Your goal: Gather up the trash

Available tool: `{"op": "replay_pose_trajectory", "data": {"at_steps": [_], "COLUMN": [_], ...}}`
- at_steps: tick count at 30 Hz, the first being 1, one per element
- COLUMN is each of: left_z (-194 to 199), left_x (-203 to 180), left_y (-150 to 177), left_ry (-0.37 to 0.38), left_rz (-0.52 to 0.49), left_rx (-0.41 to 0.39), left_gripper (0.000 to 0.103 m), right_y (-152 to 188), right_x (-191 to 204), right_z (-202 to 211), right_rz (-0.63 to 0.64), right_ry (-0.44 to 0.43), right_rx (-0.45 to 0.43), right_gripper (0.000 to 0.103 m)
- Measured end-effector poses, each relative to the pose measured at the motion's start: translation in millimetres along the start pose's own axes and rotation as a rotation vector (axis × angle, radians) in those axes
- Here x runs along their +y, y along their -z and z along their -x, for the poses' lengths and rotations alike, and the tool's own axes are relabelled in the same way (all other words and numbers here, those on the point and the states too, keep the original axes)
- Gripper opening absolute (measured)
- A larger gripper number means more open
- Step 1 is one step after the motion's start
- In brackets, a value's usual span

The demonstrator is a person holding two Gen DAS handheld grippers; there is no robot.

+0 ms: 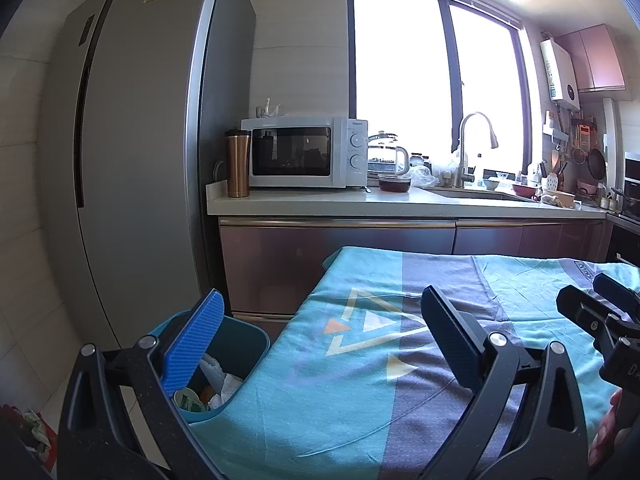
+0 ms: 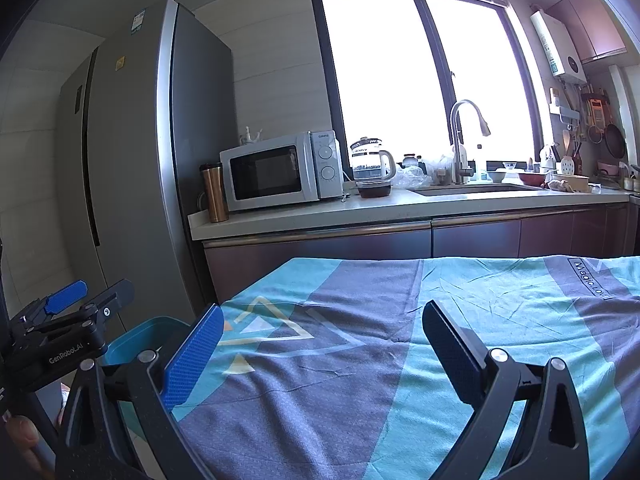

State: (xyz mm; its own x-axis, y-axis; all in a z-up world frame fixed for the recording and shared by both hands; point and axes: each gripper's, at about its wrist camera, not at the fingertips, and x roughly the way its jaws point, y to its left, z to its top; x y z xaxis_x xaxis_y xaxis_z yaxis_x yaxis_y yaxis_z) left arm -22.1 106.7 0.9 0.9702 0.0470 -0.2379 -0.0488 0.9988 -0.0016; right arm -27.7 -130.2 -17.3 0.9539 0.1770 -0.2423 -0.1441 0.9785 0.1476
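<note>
The left hand-held gripper (image 1: 324,336) is hovering with its fingers spread wide and nothing between them. Its blue ribbed fingertip (image 1: 194,344) is sitting over the teal trash bin (image 1: 248,340), while the other fingertip is hanging above the patterned cloth (image 1: 352,392). The bin is standing on the floor just below and to the left of this gripper, tight against the edge of the cloth-covered table. Inside it, crumpled white paper (image 1: 224,380) and a few scraps of green and orange trash are lying in a heap (what exactly they are is too small to tell).

The right hand-held gripper (image 2: 322,340) is likewise being held released, both fingers apart and empty, above the teal and grey cloth (image 2: 340,400). To its left the other gripper is showing, and past that a part of the bin's rim (image 2: 132,340). From the left camera, the right gripper is appearing at the far right edge, with fingers of a person's hand (image 1: 608,428) wrapping its handle.

Ahead of both grippers, beyond the table, the counter (image 2: 360,210) is carrying a white microwave (image 2: 280,170), a copper tumbler (image 2: 214,192), a glass kettle (image 2: 370,164) and a sink with a tall faucet (image 2: 464,140). A grey refrigerator (image 1: 140,160) is standing to the left of the counter, beyond the bin.
</note>
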Motion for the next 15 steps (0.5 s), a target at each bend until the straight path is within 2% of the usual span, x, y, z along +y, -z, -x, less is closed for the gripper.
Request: {"op": "replay_pose_trajectory", "data": {"at_steps": [8, 11, 15], "left_z": [-7.6, -18.7, -44.9], "left_x": [-5.5, -10.3, -18.9], "left_y": [1.5, 2.9, 5.8], "left_ry": [0.019, 0.046, 0.101], "left_rz": [-0.007, -0.012, -0.011], "left_rx": [0.02, 0.065, 0.163], "left_gripper": [0.097, 0.097, 0.097], "right_y": [2.3, 3.4, 3.4], "right_x": [-6.7, -12.1, -31.2], "right_z": [-1.9, -2.4, -2.3], "right_rz": [-0.012, -0.014, -0.033], "right_ry": [0.008, 0.021, 0.058], "right_rx": [0.004, 0.008, 0.021], "right_gripper": [0.096, 0.096, 0.096]}}
